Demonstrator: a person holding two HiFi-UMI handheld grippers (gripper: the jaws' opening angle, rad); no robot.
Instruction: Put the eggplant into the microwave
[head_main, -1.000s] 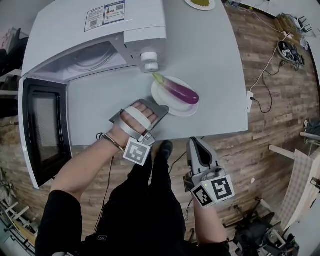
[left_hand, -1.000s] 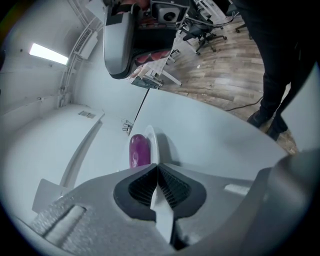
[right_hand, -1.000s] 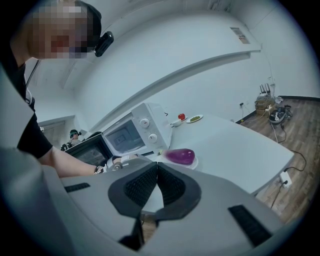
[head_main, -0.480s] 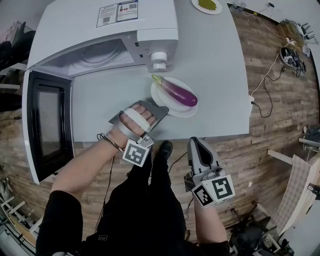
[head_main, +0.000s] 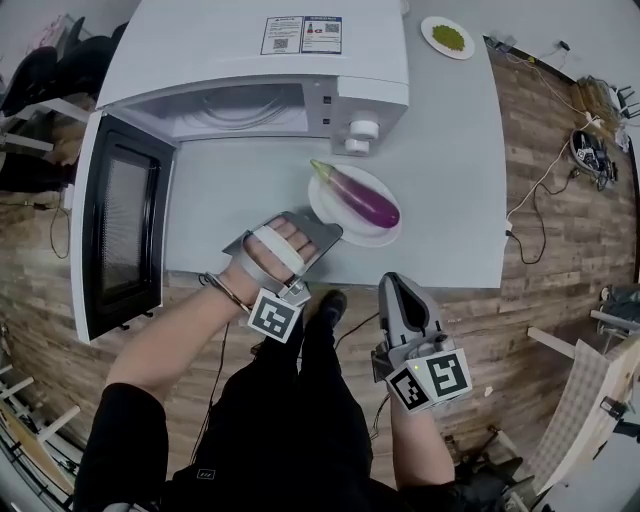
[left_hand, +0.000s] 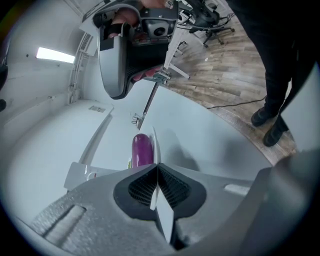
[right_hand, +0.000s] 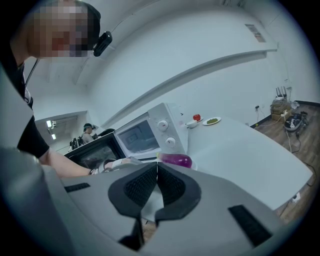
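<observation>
Eggplant (head_main: 358, 194) lies on white plate (head_main: 335, 215) on grey table (head_main: 450, 150), just in front of microwave (head_main: 260, 60) control knobs. Microwave door (head_main: 120, 235) stands wide open. Left gripper (head_main: 325, 232): jaws closed, nothing between them, tips just beside plate rim. Right gripper (head_main: 394, 284): jaws closed, empty, off table's near edge.

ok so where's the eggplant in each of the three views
Head view: eggplant right of centre, on the white plate, just below the knobs of the microwave.
Left gripper view: eggplant just above the middle, with the plate's rim at its right.
Right gripper view: eggplant near the middle, in front of the microwave.
Shared landmark: the white plate under it, showing in all three views.
</observation>
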